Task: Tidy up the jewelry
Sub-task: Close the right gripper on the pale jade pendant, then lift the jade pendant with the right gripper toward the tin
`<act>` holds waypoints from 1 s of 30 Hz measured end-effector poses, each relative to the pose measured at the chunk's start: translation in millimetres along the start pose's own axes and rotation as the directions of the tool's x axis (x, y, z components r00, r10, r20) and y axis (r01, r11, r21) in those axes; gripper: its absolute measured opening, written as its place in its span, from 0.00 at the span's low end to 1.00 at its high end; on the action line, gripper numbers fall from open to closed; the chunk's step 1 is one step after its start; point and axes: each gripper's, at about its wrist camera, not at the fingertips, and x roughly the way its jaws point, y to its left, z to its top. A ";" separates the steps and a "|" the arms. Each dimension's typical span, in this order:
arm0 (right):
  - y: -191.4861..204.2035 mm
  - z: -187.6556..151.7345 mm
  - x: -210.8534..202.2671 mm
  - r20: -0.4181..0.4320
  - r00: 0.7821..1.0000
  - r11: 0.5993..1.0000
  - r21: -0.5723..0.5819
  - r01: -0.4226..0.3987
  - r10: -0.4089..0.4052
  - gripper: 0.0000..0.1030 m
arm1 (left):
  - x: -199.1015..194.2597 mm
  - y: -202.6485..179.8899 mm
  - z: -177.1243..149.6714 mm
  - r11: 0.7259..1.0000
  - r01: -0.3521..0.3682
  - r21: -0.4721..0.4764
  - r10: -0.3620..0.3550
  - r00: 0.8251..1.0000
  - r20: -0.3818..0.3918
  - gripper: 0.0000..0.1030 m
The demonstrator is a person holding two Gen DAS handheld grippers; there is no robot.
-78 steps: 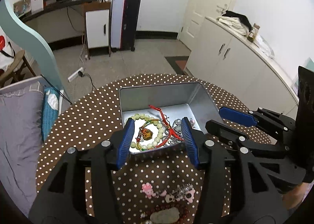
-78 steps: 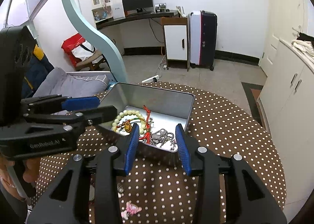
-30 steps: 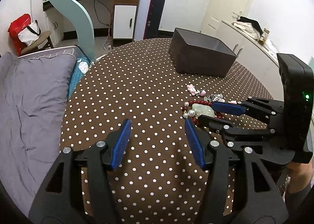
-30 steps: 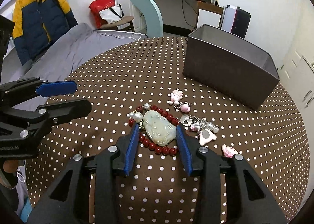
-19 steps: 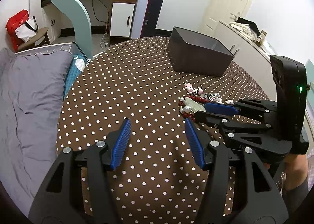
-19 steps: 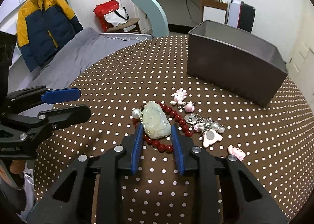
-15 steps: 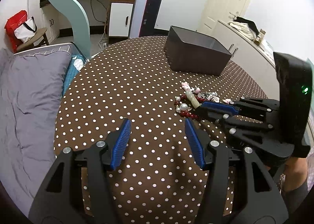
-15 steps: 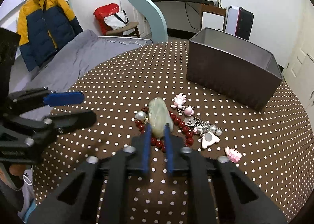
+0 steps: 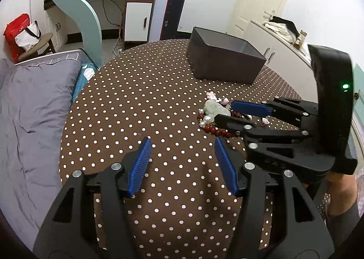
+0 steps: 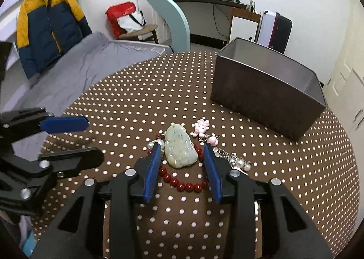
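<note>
A pale green jade pendant (image 10: 179, 150) on a string of red beads (image 10: 182, 185) lies flat on the dotted brown tablecloth. My right gripper (image 10: 182, 146) straddles it. Its jaws are opening, with the pendant between them and a gap on either side. Pink charms (image 10: 201, 129) and a silver beaded chain (image 10: 238, 161) lie just right of it. The grey metal box (image 10: 268, 104) stands farther back on the right. My left gripper (image 9: 182, 140) hangs open over bare cloth, left of the right gripper (image 9: 224, 111) and the pendant (image 9: 215, 108).
A bed with a grey duvet (image 9: 29, 111) runs along the table's left edge. The box (image 9: 223, 65) sits near the far rim of the round table (image 9: 136, 90). A person's hand (image 9: 341, 190) holds the right gripper at the lower right.
Half a second ago the right jaws were pinched on the pendant, standing it on edge. Now they are apart and it lies flat. The left gripper has barely moved.
</note>
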 end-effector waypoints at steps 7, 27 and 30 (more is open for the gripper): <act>-2.7 9.0 13.5 -0.034 0.998 0.998 -0.019 -0.054 0.054 0.33 | 2.5 2.3 0.3 1.000 0.006 -0.003 -0.006 1.000 -0.005 0.57; -30.2 -15.4 -41.7 0.094 0.994 0.996 0.072 -0.054 0.047 0.07 | 20.1 -24.9 9.9 0.997 0.060 0.050 -0.059 0.998 -0.016 0.57; -41.8 -22.5 -53.7 0.115 0.992 0.993 0.104 -0.054 0.042 0.07 | 22.6 -42.2 12.2 0.992 0.067 0.111 -0.066 0.998 -0.018 0.57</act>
